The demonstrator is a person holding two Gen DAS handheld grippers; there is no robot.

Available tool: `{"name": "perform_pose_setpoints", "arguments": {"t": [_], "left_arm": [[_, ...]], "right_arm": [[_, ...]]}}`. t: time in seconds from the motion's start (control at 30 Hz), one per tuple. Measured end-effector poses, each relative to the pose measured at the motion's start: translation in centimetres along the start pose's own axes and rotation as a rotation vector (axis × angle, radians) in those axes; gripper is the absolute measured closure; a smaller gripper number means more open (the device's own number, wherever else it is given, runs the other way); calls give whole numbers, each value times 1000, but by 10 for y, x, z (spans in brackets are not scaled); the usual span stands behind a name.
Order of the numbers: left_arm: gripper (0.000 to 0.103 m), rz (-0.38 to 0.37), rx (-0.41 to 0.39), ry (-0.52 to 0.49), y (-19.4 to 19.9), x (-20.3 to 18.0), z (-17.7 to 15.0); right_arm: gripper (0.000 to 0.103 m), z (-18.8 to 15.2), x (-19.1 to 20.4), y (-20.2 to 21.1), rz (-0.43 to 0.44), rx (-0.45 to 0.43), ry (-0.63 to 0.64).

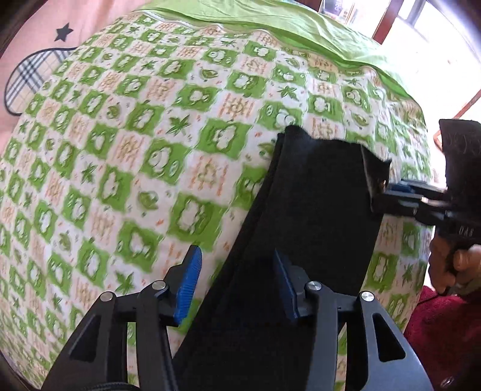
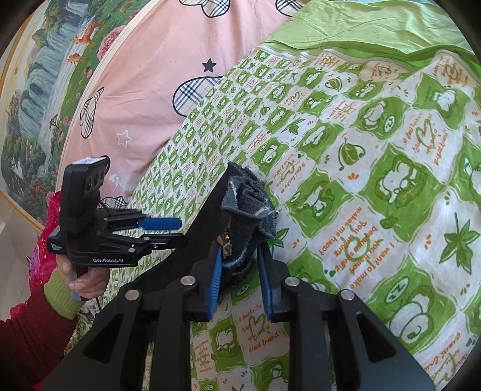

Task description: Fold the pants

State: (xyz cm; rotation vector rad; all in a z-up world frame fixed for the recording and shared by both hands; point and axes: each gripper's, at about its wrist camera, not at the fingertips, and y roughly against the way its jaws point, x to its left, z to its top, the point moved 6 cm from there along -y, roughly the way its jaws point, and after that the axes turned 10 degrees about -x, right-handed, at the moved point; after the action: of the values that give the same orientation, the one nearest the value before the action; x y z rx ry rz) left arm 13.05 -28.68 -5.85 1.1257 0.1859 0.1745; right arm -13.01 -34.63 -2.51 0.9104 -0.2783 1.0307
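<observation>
Two grippers level over the bedspread [image 1: 120, 150]: right gripper [image 2: 240, 264], reaching toward twelve o'clock, pinches the pants [image 1: 300, 210]; left gripper [image 1: 237, 285] hangs spread apart.

We see black pants [image 1: 306, 216] on a green-and-white checked sheet [image 1: 126, 168] (frogs, leaves), beside a pink plaid-heart quilt [image 2: 150, 75].

Pants [image 1: 303, 216] lie on the patterned bedspread [image 1: 126, 156], with a pillow [image 2: 150, 75] beyond the spread's far-left edge and a plain sheet [image 1: 270, 21] along its far edge. The right gripper [image 2: 239, 261] meets the pants' bunched right corner; the left gripper [image 1: 237, 285] straddles their left edge.
</observation>
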Motion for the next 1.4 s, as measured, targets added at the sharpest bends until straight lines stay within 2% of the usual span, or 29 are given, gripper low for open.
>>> {"name": "perform_pose_setpoints", "arguments": {"t": [0.17,0.2,0.27,0.33,0.37,0.4,0.63,0.8,0.97,1.13,1.4], "left_arm": [[54,-38,-7,11,-26,-11,21],[57,-54,-12,18,-29,-13,26],[74,-103,-16,36,-38,-18,35],[91,-120,-30,43,-44,-24,41],[92,-114,-44,39,-44,-29,41],[93,-105,-59,33,-42,-31,41],[94,-60,-207,78,27,-26,25],[94,-7,-289,151,80,-14,-8],[94,29,-353,250,124,6,-54],[94,59,-388,352,142,20,-100],[94,78,-425,525,147,38,-171]], "right_arm": [[73,1,-3,-6,13,2,-21],[73,2,-3,-8,18,3,-17],[73,2,-1,-11,36,3,-17],[75,1,4,-14,55,11,-1],[84,1,8,-15,63,15,12],[88,0,13,-15,76,19,26],[89,3,65,2,199,-7,152],[89,-4,117,2,332,23,217],[89,-25,160,-12,472,115,206],[89,-59,199,-27,523,212,276],[89,-108,230,-48,549,332,321]]}}
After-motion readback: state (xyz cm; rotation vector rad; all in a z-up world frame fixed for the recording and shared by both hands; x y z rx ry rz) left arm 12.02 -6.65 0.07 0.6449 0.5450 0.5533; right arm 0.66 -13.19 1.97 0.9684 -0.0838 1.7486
